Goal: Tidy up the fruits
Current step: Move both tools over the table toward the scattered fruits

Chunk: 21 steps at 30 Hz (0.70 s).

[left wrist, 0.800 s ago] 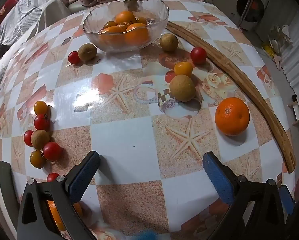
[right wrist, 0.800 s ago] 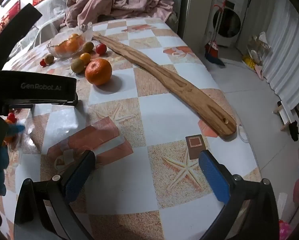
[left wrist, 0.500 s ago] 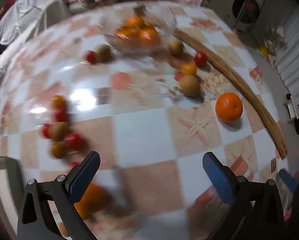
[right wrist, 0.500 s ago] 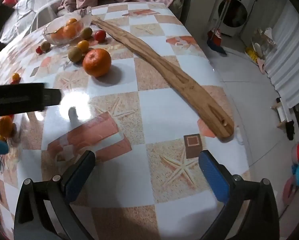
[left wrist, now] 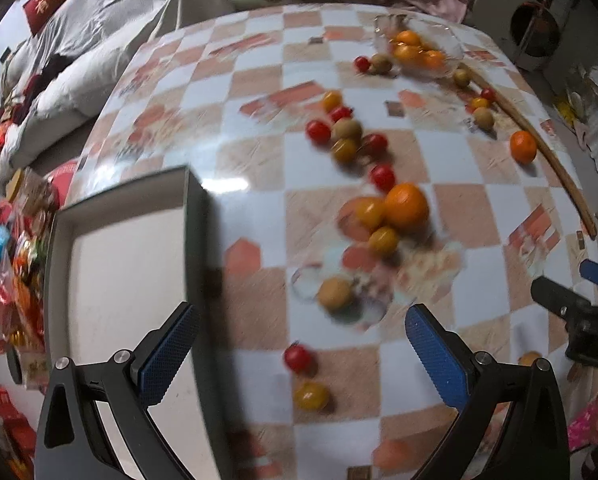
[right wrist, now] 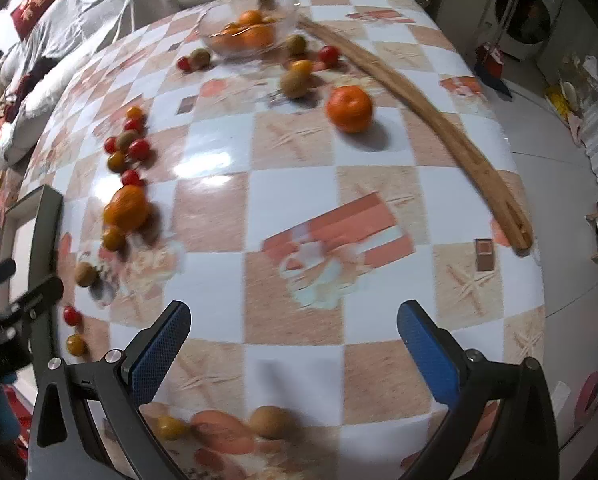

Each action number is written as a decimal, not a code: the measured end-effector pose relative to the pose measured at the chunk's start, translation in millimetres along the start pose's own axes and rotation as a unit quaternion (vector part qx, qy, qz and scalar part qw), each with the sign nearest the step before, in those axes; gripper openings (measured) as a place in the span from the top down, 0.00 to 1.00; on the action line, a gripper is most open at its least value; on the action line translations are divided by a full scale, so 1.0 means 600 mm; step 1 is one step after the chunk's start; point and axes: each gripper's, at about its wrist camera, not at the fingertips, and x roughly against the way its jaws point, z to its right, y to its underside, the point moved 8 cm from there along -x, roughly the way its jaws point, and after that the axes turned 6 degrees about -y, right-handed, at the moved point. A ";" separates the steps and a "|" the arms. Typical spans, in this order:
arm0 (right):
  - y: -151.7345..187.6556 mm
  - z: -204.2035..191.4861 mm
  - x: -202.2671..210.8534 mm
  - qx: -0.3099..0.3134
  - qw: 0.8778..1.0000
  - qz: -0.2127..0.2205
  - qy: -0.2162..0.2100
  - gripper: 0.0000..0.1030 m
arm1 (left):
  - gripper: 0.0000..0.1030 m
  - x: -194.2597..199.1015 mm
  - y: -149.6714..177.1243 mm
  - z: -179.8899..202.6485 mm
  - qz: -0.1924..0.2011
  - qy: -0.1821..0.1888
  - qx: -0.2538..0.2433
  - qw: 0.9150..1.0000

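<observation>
Many small fruits lie loose on the checkered table (left wrist: 259, 96). A large orange (left wrist: 406, 205) sits mid-table among yellow and red cherry tomatoes; a red tomato (left wrist: 298, 358) and a yellow one (left wrist: 311, 395) lie near my left gripper (left wrist: 297, 354), which is open and empty above the table. A glass bowl (right wrist: 243, 26) of oranges stands at the far end. Another orange (right wrist: 349, 108) sits alone. My right gripper (right wrist: 293, 354) is open and empty; a brown fruit (right wrist: 271, 422) and a yellow tomato (right wrist: 170, 427) lie below it.
An open dark box with a white inside (left wrist: 127, 264) sits at the table's left edge. A long curved wooden stick (right wrist: 427, 120) lies along the right side. Bags of snacks (left wrist: 11, 264) lie off the left edge. The views are motion-blurred.
Both grippers have pulled back and risen, so much more of the table shows. The left view has swung left to take in the box. Both stay open.
</observation>
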 end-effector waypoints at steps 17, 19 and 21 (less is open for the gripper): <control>0.000 -0.066 0.014 0.024 0.999 -0.023 0.000 0.00 | 0.00 -0.009 0.015 -0.015 -0.023 0.012 0.014 1.000; -0.001 -0.069 0.014 0.025 0.999 -0.023 0.000 0.00 | 0.00 -0.011 0.014 -0.016 -0.026 0.013 0.016 0.999; -0.001 -0.071 0.014 0.027 0.999 -0.023 0.002 0.00 | 0.00 -0.010 0.014 -0.018 -0.025 0.013 0.017 0.999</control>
